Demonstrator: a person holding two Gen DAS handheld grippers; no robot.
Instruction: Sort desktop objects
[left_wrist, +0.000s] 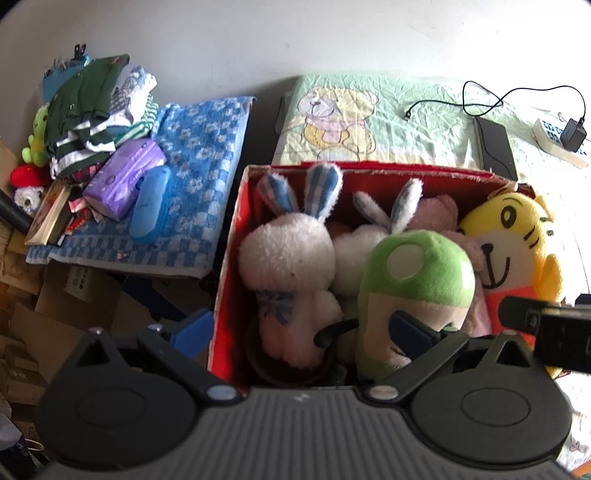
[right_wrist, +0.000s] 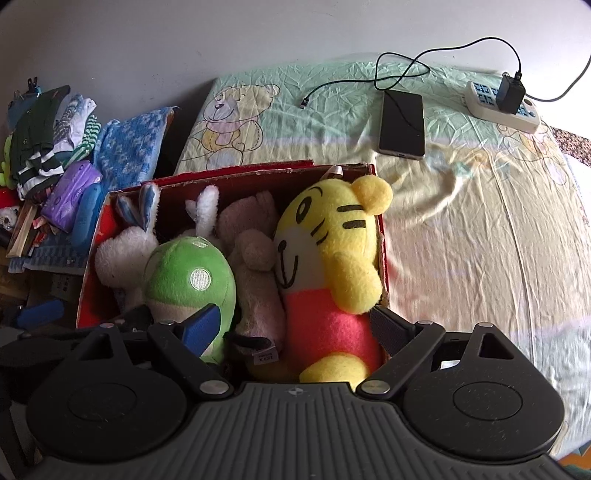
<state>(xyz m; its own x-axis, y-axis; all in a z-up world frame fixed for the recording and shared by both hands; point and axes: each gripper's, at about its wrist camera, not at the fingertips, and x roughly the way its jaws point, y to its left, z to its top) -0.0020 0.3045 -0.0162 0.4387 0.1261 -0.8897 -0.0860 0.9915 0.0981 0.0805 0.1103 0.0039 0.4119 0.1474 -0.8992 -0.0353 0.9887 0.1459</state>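
Right wrist view shows the right gripper (right_wrist: 295, 325) spread wide over the red box (right_wrist: 92, 236), straddling the yellow tiger plush (right_wrist: 332, 236), likely to seat or release it. Left gripper (left_wrist: 301, 325) is also spread, over the green plush (left_wrist: 413, 277). 2 white rabbits (left_wrist: 284, 251) fill the left side, soft, upright, tightly packed.

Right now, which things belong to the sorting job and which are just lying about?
Job: red box, yellow tiger, green plush, white rabbit, pink plush.
Lying about: phone, power strip, cable, clothes pile.
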